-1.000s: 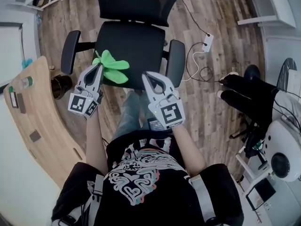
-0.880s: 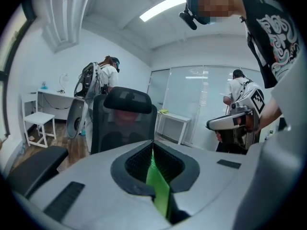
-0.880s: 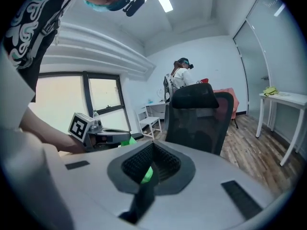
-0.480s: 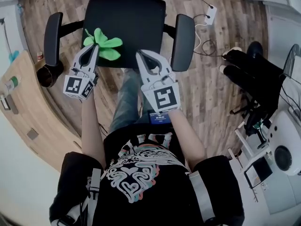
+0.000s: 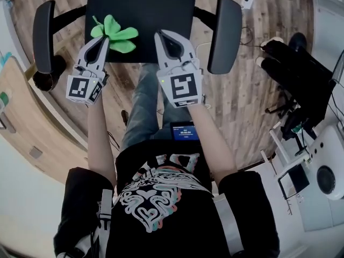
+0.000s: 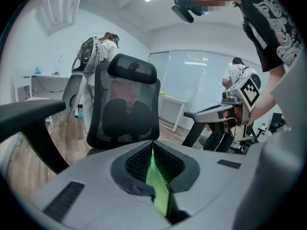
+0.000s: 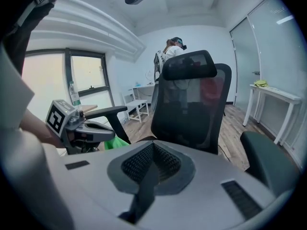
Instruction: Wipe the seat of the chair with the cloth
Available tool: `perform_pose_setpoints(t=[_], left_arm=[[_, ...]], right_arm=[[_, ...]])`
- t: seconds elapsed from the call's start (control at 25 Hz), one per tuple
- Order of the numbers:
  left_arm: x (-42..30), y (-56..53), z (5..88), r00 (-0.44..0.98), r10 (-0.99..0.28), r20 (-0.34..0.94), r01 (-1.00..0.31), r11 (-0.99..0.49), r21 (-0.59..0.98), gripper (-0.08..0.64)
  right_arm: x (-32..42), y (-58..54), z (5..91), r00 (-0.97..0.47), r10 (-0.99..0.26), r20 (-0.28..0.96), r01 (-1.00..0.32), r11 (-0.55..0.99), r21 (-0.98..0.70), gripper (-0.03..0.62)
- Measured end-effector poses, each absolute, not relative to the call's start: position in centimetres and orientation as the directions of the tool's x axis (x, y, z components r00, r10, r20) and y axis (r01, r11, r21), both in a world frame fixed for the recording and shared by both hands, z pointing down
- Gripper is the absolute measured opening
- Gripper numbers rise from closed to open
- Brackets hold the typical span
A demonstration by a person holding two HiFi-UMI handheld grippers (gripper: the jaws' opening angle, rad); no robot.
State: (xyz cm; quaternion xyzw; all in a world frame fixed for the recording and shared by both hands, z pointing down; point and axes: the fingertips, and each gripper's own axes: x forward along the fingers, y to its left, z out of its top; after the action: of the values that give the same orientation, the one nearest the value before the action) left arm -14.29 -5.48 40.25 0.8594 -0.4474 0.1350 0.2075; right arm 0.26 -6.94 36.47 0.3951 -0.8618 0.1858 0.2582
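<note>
Cloth (image 5: 115,33): crumpled green fabric

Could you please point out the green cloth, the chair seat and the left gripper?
Bright green cloth (image 5: 117,35), head view, bunched middle.
Black padded chair seat (image 5: 153,12), head view, bare centre.
Left gripper (image 5: 102,39), head view, between its fingertips.

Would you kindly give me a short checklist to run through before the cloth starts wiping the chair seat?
1. Left gripper shut on the crumpled green cloth: ok.
2. Cloth above the black padded chair seat: ok.
3. Cloth touching the seat: cannot tell.
4. Right gripper shut, nothing between its jaws: ok.
5. Visible seat bare of other things: ok.
</note>
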Motion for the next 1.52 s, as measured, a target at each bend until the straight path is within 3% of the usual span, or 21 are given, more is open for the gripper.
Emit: perform_pose_setpoints(t=[0.68,1.08,1.44,1.52], left_arm=[[-14.4,-4.2,50.6,0.548,-0.691,0.472,-0.834,-0.49,0.253,0.008],[-14.7,-4.2,55.4,0.552,-0.66,0.51,-0.829,-0.5,0.251,0.009],[-14.4,-2.9,59.4,0.54,-0.562,0.626,-0.795,-0.585,0.16,0.011],[-14.1,-2.7,59.8,0.545,-0.532,0.648,-0.783,-0.6,0.166,0.075]], right_arm=[[-0.9,-7.2,51.0,-0.568,-0.506,0.649,-0.768,0.61,-0.196,0.0],[-2.8,-6.2,55.0,-0.601,-0.425,0.677,-0.722,0.652,-0.232,0.0],[-3.2,-5.6,56.3,-0.611,-0.38,0.695,-0.694,0.68,-0.238,0.0],[-3.4,-5.6,56.3,-0.614,-0.375,0.695,-0.687,0.687,-0.237,0.0]])
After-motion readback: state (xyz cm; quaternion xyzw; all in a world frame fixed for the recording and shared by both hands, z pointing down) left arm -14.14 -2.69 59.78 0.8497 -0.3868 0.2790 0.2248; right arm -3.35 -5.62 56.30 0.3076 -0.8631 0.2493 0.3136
